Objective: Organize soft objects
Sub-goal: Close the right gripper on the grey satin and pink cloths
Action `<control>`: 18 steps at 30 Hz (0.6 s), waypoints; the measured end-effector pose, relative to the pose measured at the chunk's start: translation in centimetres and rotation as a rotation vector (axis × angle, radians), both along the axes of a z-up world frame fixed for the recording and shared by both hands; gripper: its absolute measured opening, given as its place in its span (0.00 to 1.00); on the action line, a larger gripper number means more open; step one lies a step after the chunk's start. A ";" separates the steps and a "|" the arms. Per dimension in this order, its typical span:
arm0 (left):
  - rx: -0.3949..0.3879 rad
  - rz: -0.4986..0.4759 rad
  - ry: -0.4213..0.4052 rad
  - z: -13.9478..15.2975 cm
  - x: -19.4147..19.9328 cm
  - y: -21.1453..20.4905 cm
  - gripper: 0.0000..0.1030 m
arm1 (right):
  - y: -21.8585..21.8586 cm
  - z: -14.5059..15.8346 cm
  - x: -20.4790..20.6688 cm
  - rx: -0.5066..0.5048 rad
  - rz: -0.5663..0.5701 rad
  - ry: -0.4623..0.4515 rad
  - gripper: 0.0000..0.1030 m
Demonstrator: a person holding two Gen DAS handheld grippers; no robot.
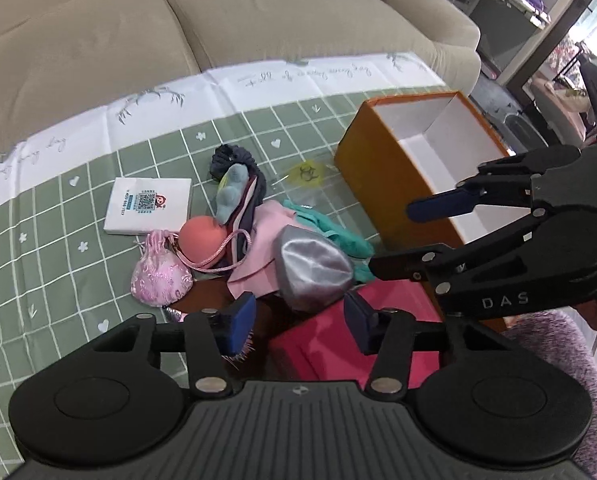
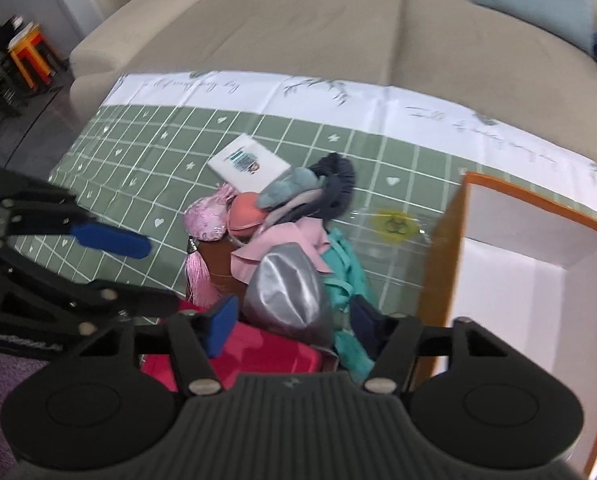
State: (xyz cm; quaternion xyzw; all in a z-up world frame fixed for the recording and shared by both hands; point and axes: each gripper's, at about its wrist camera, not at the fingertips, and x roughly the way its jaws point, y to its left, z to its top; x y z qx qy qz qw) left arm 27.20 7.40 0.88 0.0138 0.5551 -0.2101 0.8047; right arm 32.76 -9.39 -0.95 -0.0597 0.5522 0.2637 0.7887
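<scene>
A heap of soft things lies on the green checked tablecloth (image 1: 58, 248). It holds a silver satin pouch (image 1: 312, 270) (image 2: 288, 292), pink cloth (image 1: 264, 240), teal cloth (image 1: 330, 232) (image 2: 344, 276), a pink embroidered pouch (image 1: 160, 276) (image 2: 204, 218), a coral ball (image 1: 202, 242), a grey-blue plush (image 1: 230, 194) and a dark scrunchie (image 1: 226, 158). My left gripper (image 1: 300, 322) (image 2: 148, 272) hangs open over a magenta piece (image 1: 326, 340), just below the silver pouch. My right gripper (image 2: 294, 324) (image 1: 412, 236) is open, its pads either side of the silver pouch without pressing it.
An open orange box (image 1: 362, 160) (image 2: 442, 264) with a white inside stands right of the heap. A white packet (image 1: 150, 204) and a clear bag with a yellow sign (image 1: 308, 172) lie on the cloth. A beige sofa (image 1: 258, 20) runs behind; purple fluff (image 1: 554, 344) is at the near edge.
</scene>
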 end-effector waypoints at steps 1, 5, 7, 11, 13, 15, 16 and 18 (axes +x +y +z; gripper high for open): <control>0.001 -0.009 0.011 -0.6 0.6 0.1 0.50 | 0.4 -0.5 0.5 0.005 0.008 0.012 0.54; 0.016 -0.022 0.029 -2.7 2.5 0.5 0.45 | 1.8 -2.9 2.4 0.009 -0.005 0.066 0.49; 0.029 -0.033 0.031 -3.7 3.2 0.7 0.45 | 2.4 -4.2 3.1 -0.001 -0.004 0.091 0.49; 0.055 -0.081 0.036 -5.5 3.9 0.8 0.44 | 2.9 -6.1 3.9 -0.019 0.012 0.132 0.49; 0.067 -0.109 0.025 -6.1 4.0 0.7 0.44 | 3.0 -6.9 4.1 -0.033 0.020 0.142 0.49; 0.075 -0.122 0.019 -6.7 4.1 0.6 0.44 | 3.2 -7.6 4.3 -0.044 0.028 0.153 0.47; 0.074 -0.126 0.018 -7.0 4.2 0.6 0.44 | 3.2 -7.9 4.4 -0.052 0.031 0.163 0.44; 0.082 -0.137 0.013 -7.3 4.4 0.4 0.44 | 3.2 -8.2 4.4 -0.055 0.038 0.170 0.32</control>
